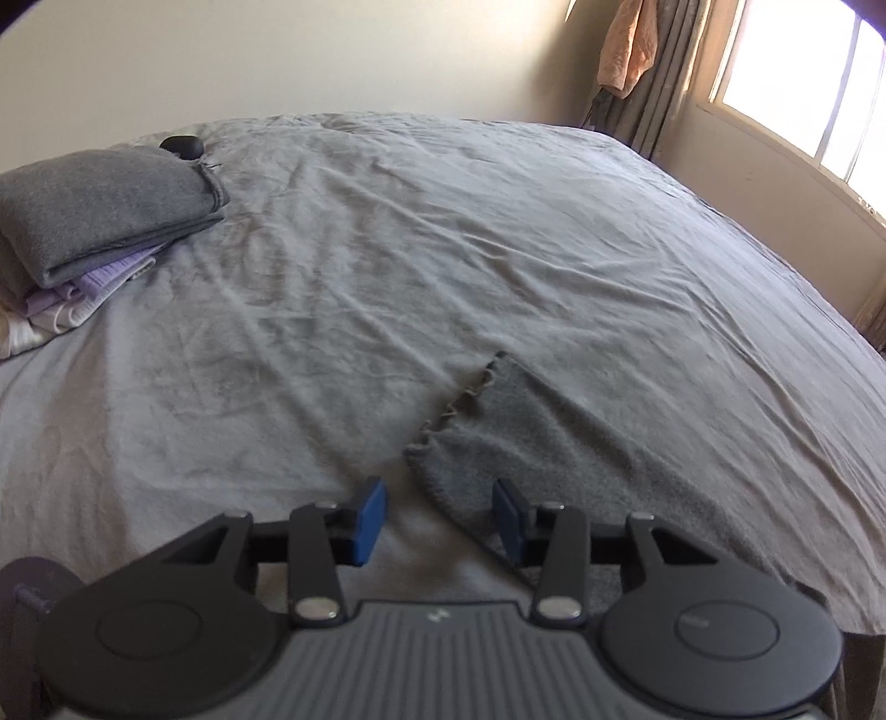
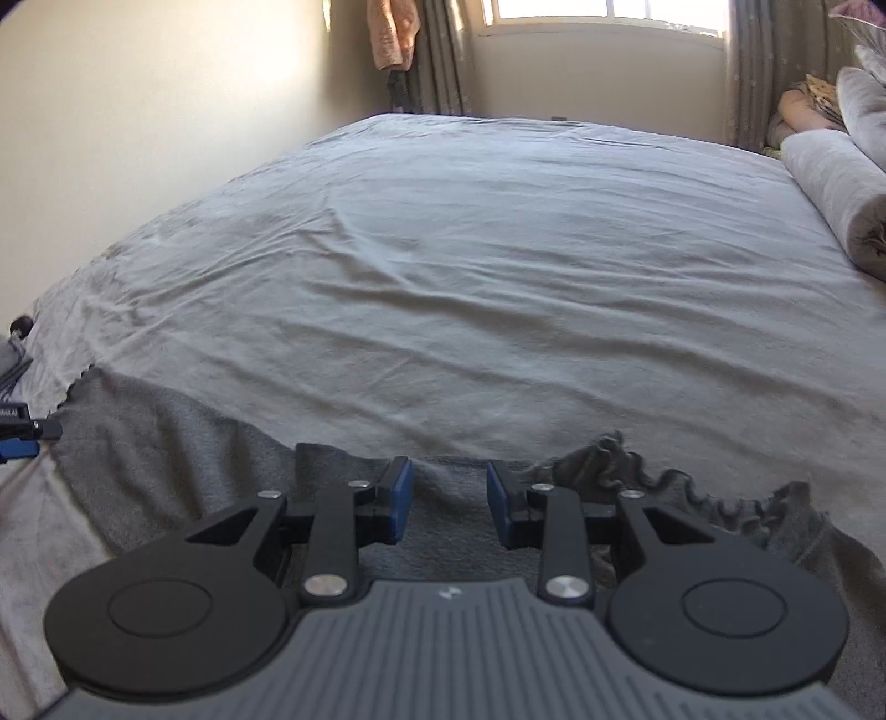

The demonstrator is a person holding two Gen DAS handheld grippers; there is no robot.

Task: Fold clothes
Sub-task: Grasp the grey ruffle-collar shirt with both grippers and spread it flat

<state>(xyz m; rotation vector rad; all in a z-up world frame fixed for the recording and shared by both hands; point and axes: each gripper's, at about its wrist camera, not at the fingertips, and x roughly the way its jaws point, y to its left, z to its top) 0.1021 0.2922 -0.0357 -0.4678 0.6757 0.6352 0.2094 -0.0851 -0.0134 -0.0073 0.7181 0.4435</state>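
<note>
A dark grey knitted garment [image 1: 531, 443] with a wavy hem lies flat on the near part of the bed; it also shows in the right wrist view [image 2: 183, 443], spread across the near edge. My left gripper [image 1: 440, 518] is open and empty, hovering over the garment's left edge. My right gripper [image 2: 448, 498] is open and empty, just above the garment's far edge, with a ruffled hem [image 2: 664, 476] to its right. The left gripper's tip [image 2: 22, 437] shows at the far left of the right wrist view.
The bed [image 1: 443, 249] has a wrinkled grey sheet. A stack of folded clothes [image 1: 94, 205] sits at its far left with a dark round object [image 1: 183, 145] behind. A rolled blanket [image 2: 836, 188] and pillows lie at the right. A window [image 2: 603, 11] and curtains stand beyond.
</note>
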